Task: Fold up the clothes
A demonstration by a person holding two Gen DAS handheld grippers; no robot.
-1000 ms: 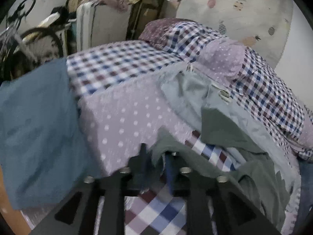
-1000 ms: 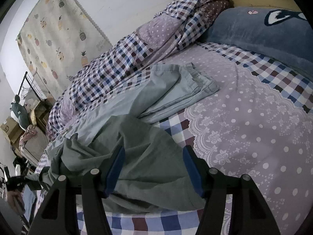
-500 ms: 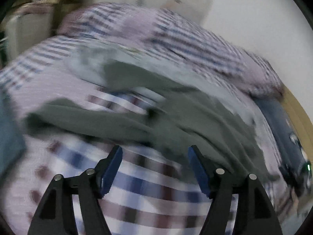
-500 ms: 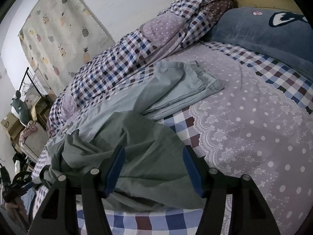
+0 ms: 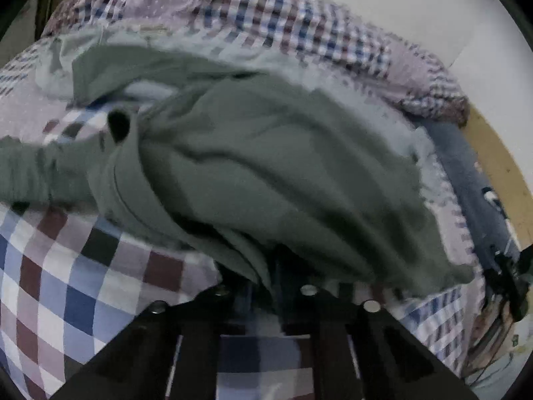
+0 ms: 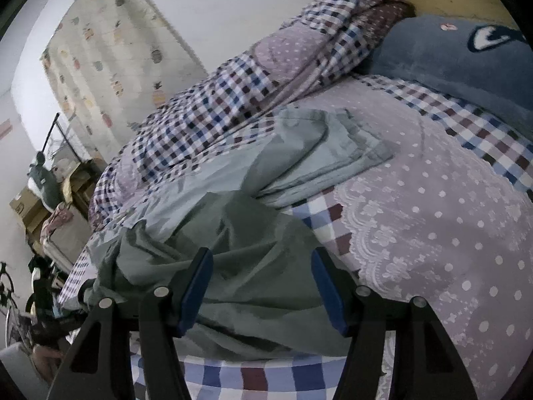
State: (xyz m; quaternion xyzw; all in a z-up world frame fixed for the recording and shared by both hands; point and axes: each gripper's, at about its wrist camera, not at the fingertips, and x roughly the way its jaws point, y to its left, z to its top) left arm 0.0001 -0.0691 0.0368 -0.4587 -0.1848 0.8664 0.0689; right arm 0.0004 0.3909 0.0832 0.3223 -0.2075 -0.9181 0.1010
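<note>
A dark green garment (image 5: 273,173) is pinched at its near edge by the left gripper (image 5: 266,286), whose fingers are drawn together on the cloth. The right gripper (image 6: 263,286) is held with its blue-padded fingers (image 6: 196,286) spread apart over the same garment (image 6: 240,266), nothing clamped. Just beyond it, pale grey-green trousers (image 6: 319,146) are spread on the checked and dotted bedspread (image 6: 449,226).

Two garments (image 6: 253,266), one pillow (image 6: 449,53)

Your right tongs (image 6: 263,286) stood wide open, fingers (image 6: 196,286) either side of the crumpled green garment (image 6: 253,260) on the bed (image 6: 449,233). Beyond it lay grey trousers (image 6: 319,153), then the checked quilt (image 6: 240,100) and a blue pillow (image 6: 449,60).
</note>
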